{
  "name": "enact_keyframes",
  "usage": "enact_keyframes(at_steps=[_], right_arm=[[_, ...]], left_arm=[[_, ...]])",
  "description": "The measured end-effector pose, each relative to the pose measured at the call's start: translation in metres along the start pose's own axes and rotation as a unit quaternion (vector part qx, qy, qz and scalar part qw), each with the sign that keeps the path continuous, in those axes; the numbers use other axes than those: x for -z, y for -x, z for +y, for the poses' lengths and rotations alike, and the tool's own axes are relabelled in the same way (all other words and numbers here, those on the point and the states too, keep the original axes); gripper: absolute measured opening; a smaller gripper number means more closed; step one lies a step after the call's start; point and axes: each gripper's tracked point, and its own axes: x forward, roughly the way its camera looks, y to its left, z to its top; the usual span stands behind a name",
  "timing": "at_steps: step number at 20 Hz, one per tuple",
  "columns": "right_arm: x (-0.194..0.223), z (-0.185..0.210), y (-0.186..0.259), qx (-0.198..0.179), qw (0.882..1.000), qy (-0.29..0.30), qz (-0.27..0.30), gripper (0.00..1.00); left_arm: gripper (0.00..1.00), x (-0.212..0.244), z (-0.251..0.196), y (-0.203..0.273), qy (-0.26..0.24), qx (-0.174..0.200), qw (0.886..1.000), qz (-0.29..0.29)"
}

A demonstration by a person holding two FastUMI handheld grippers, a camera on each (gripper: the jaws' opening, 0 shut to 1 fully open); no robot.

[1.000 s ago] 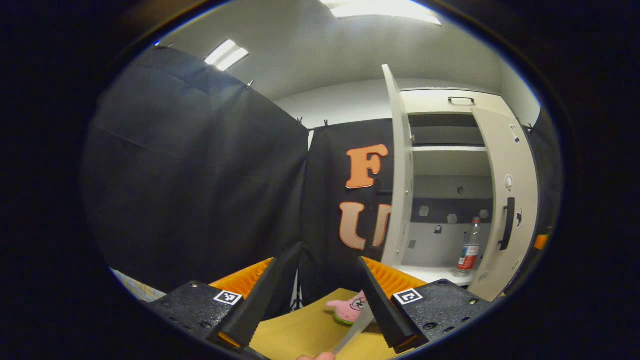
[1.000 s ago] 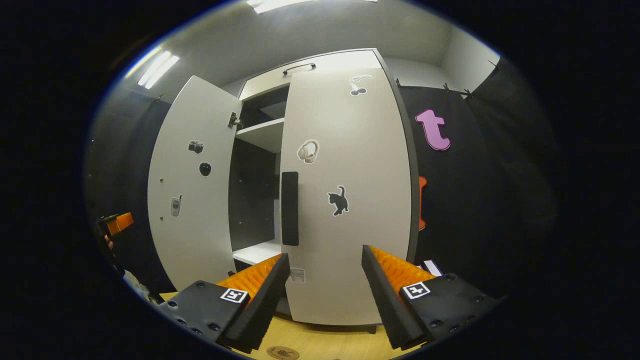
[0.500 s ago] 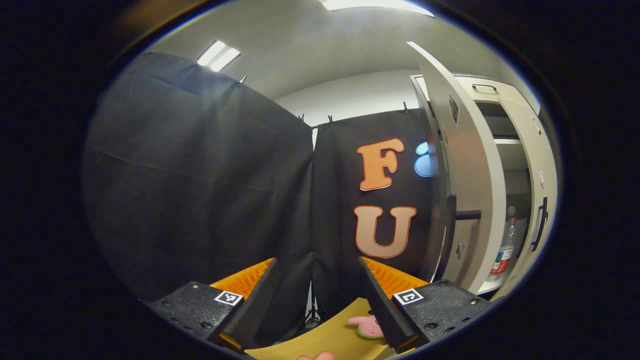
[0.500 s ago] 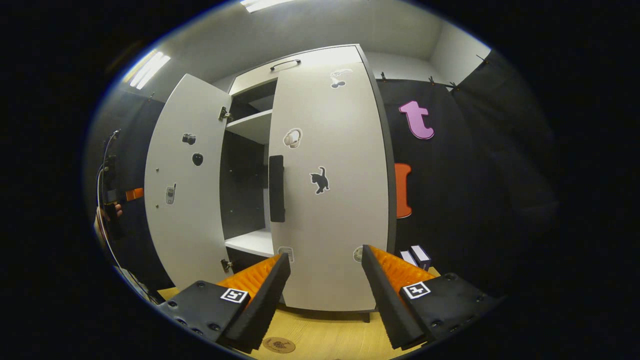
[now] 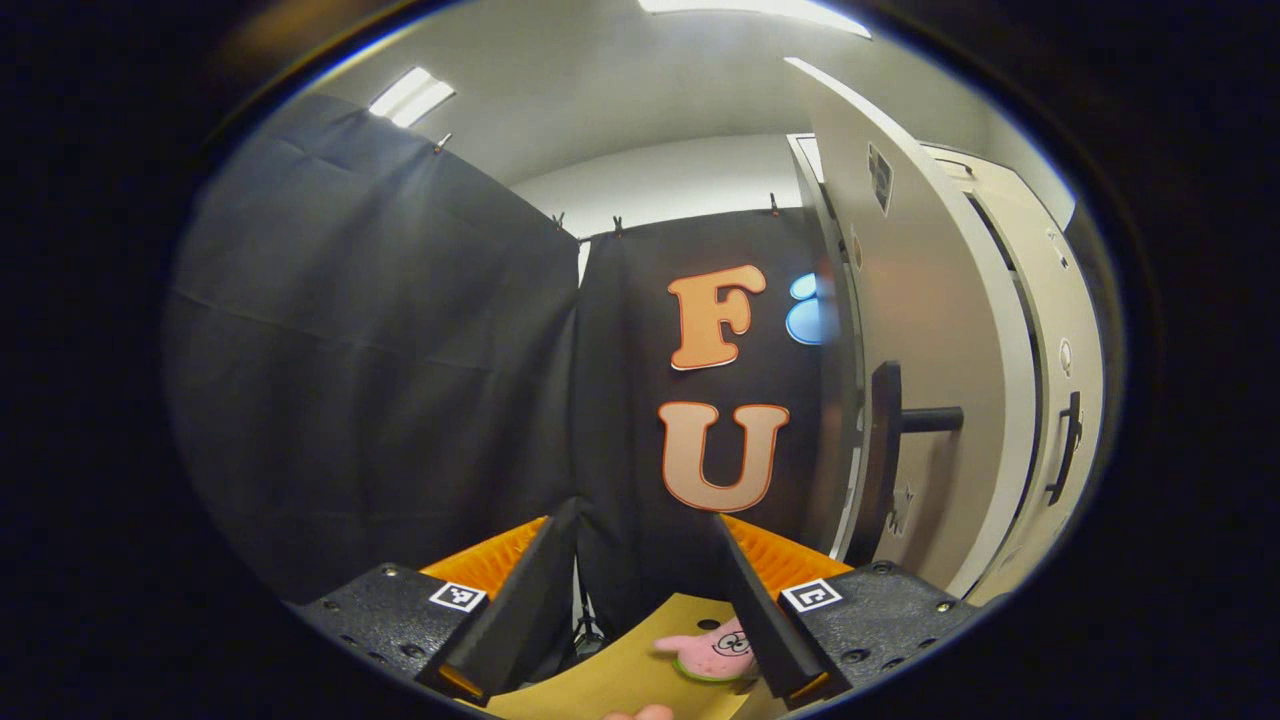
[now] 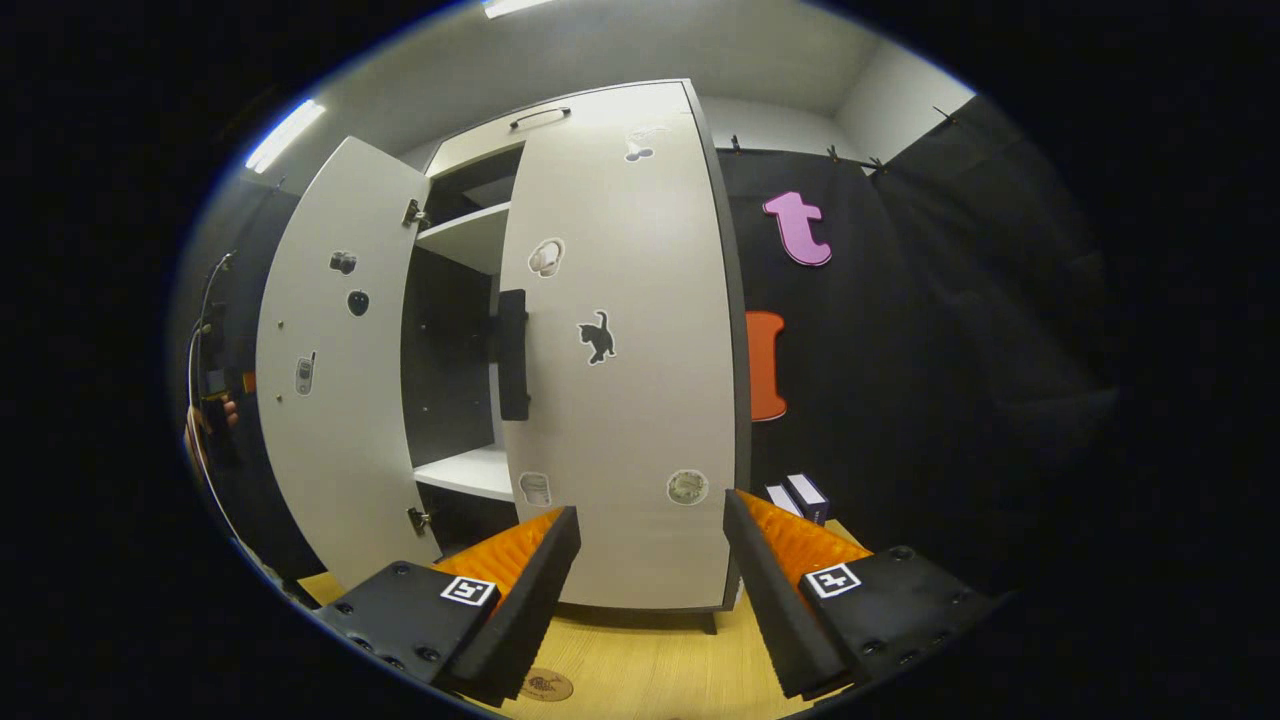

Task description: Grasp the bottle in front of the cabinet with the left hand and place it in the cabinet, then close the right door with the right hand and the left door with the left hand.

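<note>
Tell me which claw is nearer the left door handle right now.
Left. The left claw sits close beside the open left door, whose handle is just up and right of it. The right claw is backed off, facing the closed right door.

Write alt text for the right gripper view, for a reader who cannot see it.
A tall pale cabinet stands on a wooden table, its right door shut or nearly so and its left door swung open, showing a white shelf inside. The right claw is open and empty in front of the right door.
</note>
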Motion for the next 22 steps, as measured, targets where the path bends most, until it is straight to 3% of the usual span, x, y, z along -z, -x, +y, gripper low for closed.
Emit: enact_keyframes(at_steps=[1,5,7,9,11,14,17,19,20,22], right_arm=[[0.0,-0.001,0.0,0.002,1.0,-0.004,0.001,0.96],[-0.003,-0.008,0.004,0.012,1.0,-0.001,-0.002,0.96],[-0.004,-0.01,0.007,0.015,1.0,0.006,-0.002,0.96],[-0.003,-0.01,0.009,0.015,1.0,0.007,0.001,0.96],[-0.003,-0.01,0.012,0.015,1.0,0.006,0.002,0.96],[-0.005,-0.01,0.015,0.016,1.0,0.007,0.0,0.96],[-0.009,-0.012,0.019,0.02,1.0,0.008,-0.003,0.96],[-0.01,-0.012,0.022,0.025,1.0,0.008,-0.005,0.96],[-0.009,-0.013,0.024,0.027,1.0,0.01,-0.005,0.96],[-0.008,-0.015,0.028,0.031,0.999,0.012,-0.002,0.96]], left_arm=[[0.88,0.004,-0.006,0.001,0.008,0.014,1.0,0.01],[0.96,0.006,-0.023,0.015,0.021,0.038,0.999,0.018],[0.87,-0.002,-0.029,0.021,0.014,0.041,0.999,0.009],[0.92,-0.013,-0.04,0.03,0.01,0.047,0.999,-0.004],[0.87,-0.018,-0.044,0.034,0.001,0.05,0.999,-0.013],[0.96,-0.019,-0.051,0.038,0.0,0.061,0.998,-0.015],[0.87,-0.016,-0.069,0.04,0.021,0.094,0.995,-0.005],[0.92,-0.018,-0.083,0.039,0.022,0.111,0.994,-0.007],[0.87,-0.018,-0.09,0.043,0.02,0.117,0.993,-0.009],[0.87,-0.015,-0.106,0.051,0.022,0.13,0.991,-0.008]])
